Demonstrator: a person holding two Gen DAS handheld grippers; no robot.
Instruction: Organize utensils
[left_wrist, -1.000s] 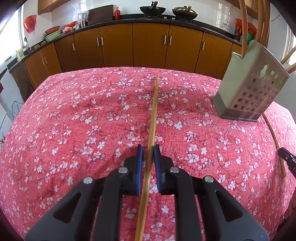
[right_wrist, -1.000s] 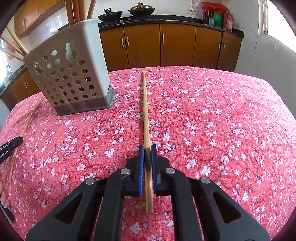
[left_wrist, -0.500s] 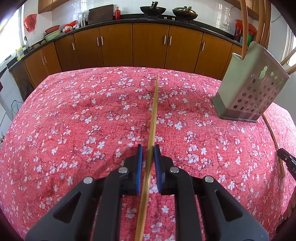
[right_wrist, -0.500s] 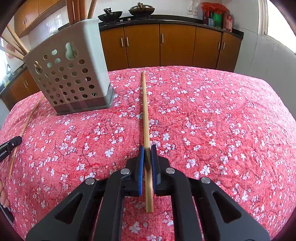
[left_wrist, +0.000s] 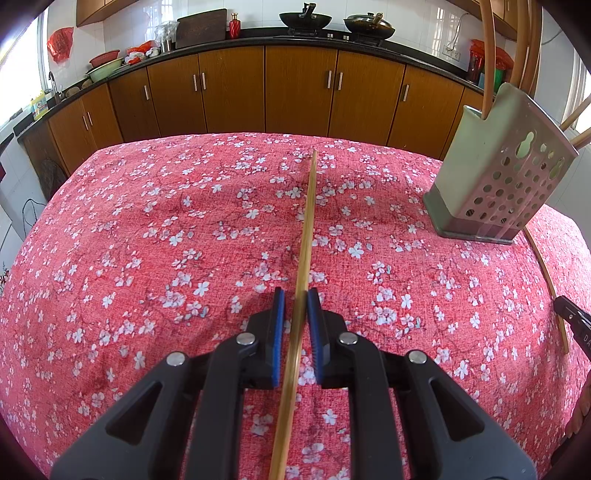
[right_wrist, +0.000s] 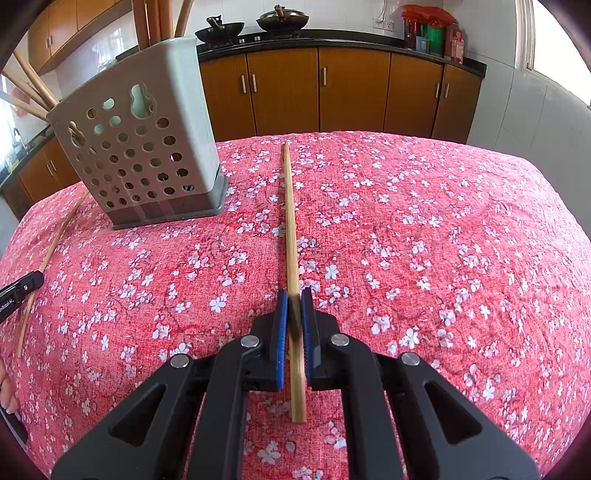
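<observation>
While both claws sit low over the worktop, note:
Left claw: clamped on a chopstick running straight ahead.
Right claw: clamped on its own chopstick.
Handling: light, stiff, slick; your grip near the butt end looks sound.
Holder: ahead, between the claws.
Surface: soft floral cloth; kitchen cabinets beyond.

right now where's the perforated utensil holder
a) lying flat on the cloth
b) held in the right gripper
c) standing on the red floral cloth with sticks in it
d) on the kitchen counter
c: the utensil holder stands on the red floral cloth, chopsticks poking from its top.
</observation>
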